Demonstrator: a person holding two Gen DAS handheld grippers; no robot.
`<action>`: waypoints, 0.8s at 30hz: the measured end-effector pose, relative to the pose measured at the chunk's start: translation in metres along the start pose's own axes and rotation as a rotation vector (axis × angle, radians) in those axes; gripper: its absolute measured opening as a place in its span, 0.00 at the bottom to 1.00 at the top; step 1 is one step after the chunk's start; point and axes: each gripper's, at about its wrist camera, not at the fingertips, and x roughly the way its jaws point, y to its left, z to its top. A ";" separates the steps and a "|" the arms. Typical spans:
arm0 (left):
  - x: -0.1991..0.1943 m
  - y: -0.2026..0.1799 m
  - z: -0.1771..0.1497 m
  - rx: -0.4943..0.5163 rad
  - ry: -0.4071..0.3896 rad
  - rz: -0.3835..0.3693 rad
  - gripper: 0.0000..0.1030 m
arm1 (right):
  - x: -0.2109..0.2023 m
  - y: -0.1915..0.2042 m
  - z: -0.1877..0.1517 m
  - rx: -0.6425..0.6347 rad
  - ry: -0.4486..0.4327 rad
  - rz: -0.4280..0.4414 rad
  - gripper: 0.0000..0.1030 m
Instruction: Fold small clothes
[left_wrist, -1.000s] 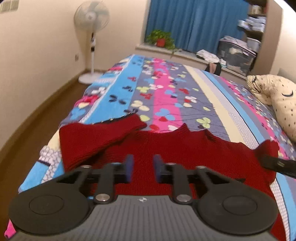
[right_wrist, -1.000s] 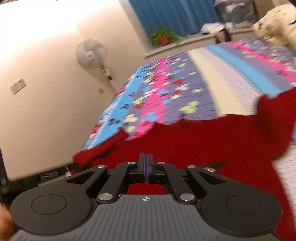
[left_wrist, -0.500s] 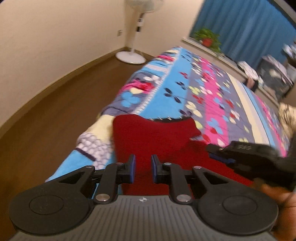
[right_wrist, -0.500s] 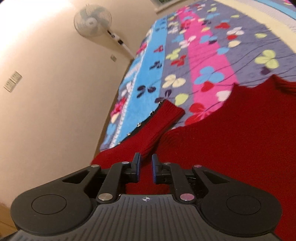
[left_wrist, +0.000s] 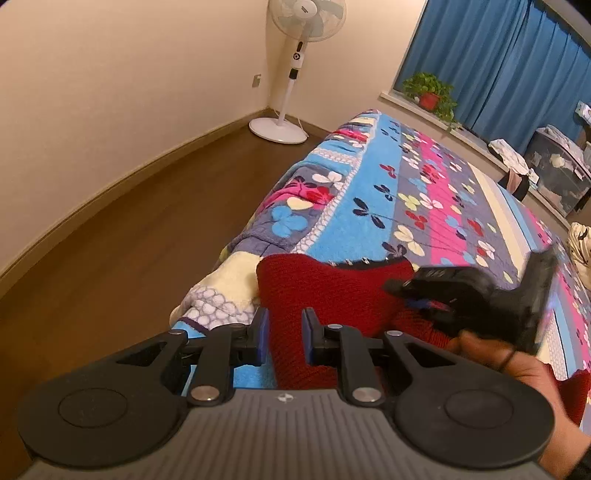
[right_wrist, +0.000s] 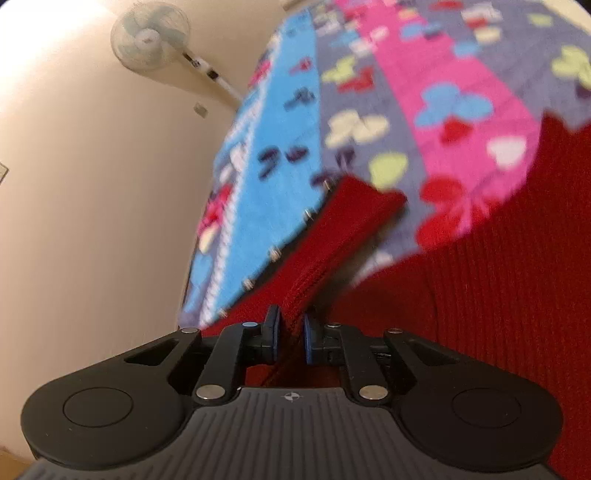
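We find left gripper (left_wrist: 283, 334) slightly parted over red sweater (left_wrist: 332, 291), gripping nothing | right gripper (right_wrist: 290, 338) just closing, sleeve (right_wrist: 343, 236) pinched between pads | bedspread (left_wrist: 388, 199) beneath.

left claw (left_wrist: 283, 334) w/ gap over red sweater (left_wrist: 332, 291); right claw (left_wrist: 410, 291) on sleeve, blurred.

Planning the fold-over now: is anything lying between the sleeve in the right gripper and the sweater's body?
Nothing visible does. The right gripper has just been closing its jaws on the sleeve, and the sweater body beside it lies bare. Only the left gripper, open, hovers over its near edge, possibly near the fold path.
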 end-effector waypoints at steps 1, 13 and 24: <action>-0.001 0.001 0.001 -0.002 -0.003 -0.001 0.19 | -0.010 0.008 0.004 -0.043 -0.031 0.009 0.11; -0.011 -0.017 -0.003 0.037 -0.029 -0.026 0.19 | -0.241 -0.069 -0.060 -0.137 -0.562 -0.379 0.11; -0.001 -0.048 -0.021 0.154 0.020 -0.082 0.21 | -0.251 -0.237 -0.092 0.313 -0.405 -0.374 0.29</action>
